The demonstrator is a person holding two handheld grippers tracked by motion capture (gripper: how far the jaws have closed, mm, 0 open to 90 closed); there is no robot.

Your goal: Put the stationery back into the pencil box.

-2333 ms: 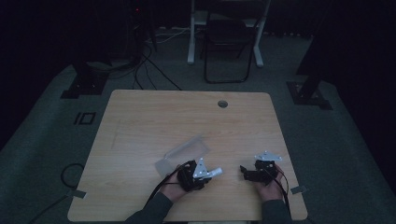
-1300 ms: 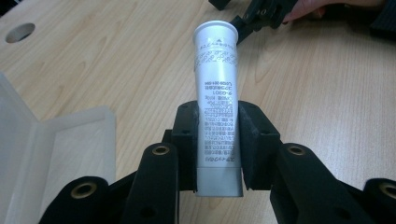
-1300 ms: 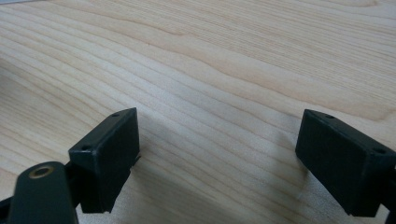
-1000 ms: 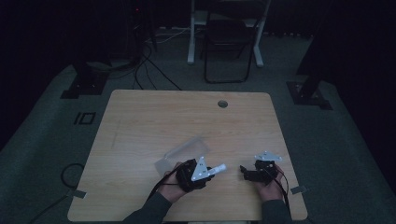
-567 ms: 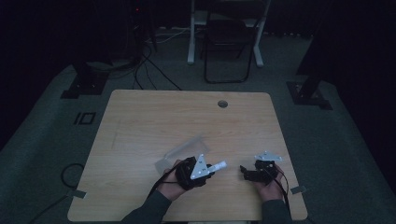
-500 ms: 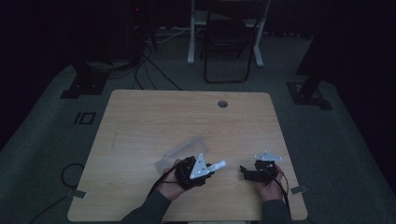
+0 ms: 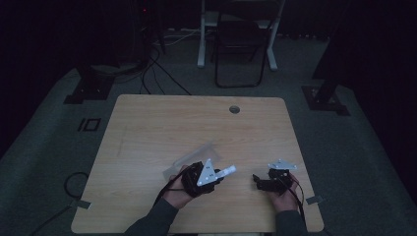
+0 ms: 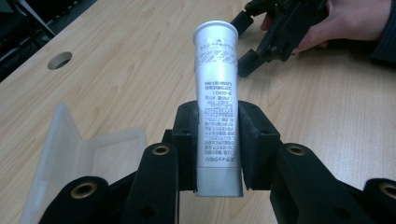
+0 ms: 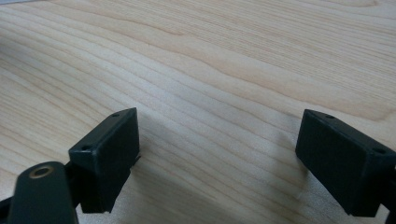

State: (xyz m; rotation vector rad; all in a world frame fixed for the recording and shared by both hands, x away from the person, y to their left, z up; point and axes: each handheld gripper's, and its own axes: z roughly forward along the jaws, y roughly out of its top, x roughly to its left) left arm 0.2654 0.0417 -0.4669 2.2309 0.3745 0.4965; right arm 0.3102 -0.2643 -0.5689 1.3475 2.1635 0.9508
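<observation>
**Currently: tube held in left gripper, case open beside it**

A silver tube (image 8: 217, 107) is clamped between the pads of the left gripper (image 8: 217, 140), gripped low on its body near the cap end, with the crimped end pointing forward and away from the jaws. An open clear plastic case (image 8: 70, 158) lies on the table (image 8: 327, 121) just to the left of these jaws. The step in hand is judged to be placing the tube into the case. To do it well, the tube is best turned so that its length lines up with the long tray, lowered until it rests in the tray, and only then released; the thin lid should be kept clear of the jaws.

The right gripper (image 9: 217, 158) is held wide open with nothing between its jaws, close over bare wood.

From the left gripper view, the tube's printing and the case's hinge are made out. From the high view, the spacing is given instead: left gripper (image 7: 216, 174) and right gripper (image 7: 260, 181) apart near the front edge, the case (image 7: 192, 156) just beyond the left one.
</observation>
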